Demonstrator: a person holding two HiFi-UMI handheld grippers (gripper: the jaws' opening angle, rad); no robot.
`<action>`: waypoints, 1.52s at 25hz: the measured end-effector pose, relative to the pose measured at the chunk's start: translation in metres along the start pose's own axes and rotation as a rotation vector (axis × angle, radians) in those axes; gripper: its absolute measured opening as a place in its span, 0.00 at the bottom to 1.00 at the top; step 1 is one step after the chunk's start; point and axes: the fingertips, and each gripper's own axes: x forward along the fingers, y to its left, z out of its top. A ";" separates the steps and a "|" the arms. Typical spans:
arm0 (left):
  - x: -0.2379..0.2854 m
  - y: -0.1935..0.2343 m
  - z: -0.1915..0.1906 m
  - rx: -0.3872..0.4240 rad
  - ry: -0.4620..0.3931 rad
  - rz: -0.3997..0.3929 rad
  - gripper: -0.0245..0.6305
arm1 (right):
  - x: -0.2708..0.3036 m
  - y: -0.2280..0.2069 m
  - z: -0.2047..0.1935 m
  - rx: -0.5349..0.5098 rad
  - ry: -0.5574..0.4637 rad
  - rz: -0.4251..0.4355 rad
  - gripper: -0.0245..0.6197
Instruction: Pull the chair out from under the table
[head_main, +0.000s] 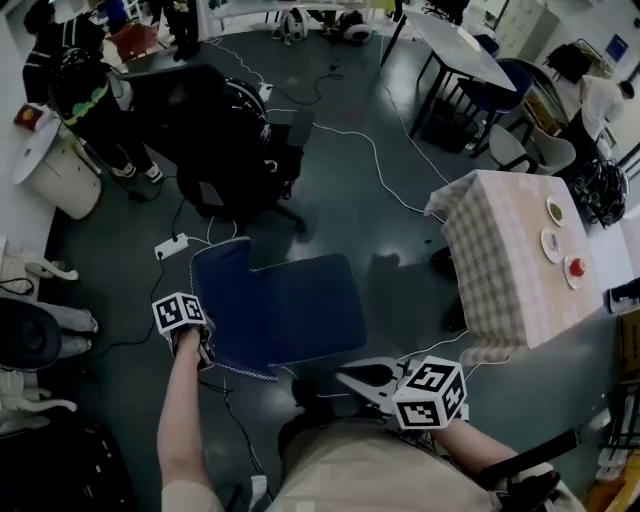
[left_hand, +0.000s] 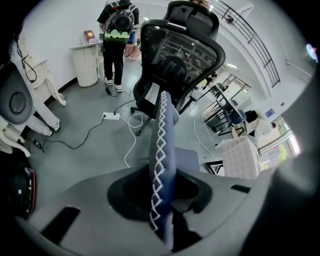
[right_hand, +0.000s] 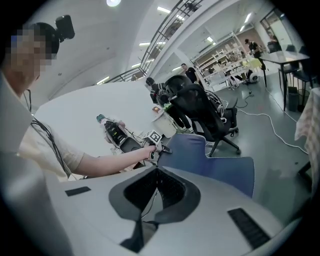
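Left gripper (head_main: 205, 355) sits at the near-left edge of the blue chair (head_main: 290, 305) in the head view, its marker cube uppermost. The chair stands on the dark floor to the left of the table (head_main: 500, 290) with the checked cloth, apart from it, with bare floor between the two. Just beyond the chair is a black office chair (head_main: 225, 135). The right gripper (head_main: 350, 378) hovers near the person's lap, close to the chair's near-right corner but not touching it.

From the left gripper view, the jaws (left_hand: 162, 175) are clamped on the chair's (left_hand: 167, 125) upright back edge — a blue rim with white zigzag stitching that runs straight up between them. The office chair (left_hand: 175, 60) rises behind it, and the table (left_hand: 240, 157) lies off to the right.

From the right gripper view, the jaws (right_hand: 157, 172) are pressed together with nothing between them. Beyond them the chair (right_hand: 225, 170) faces right — and the left gripper (right_hand: 156, 146) grips the top of its backrest.
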 end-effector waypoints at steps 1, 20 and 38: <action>0.000 0.001 0.001 -0.001 -0.001 0.004 0.19 | 0.002 0.000 0.001 0.000 0.004 0.009 0.05; -0.023 0.007 -0.009 0.003 -0.061 0.009 0.30 | 0.015 0.021 -0.001 0.002 -0.005 0.043 0.05; -0.170 -0.164 -0.045 0.197 -0.483 -0.098 0.05 | -0.032 -0.003 0.012 -0.040 -0.110 0.213 0.05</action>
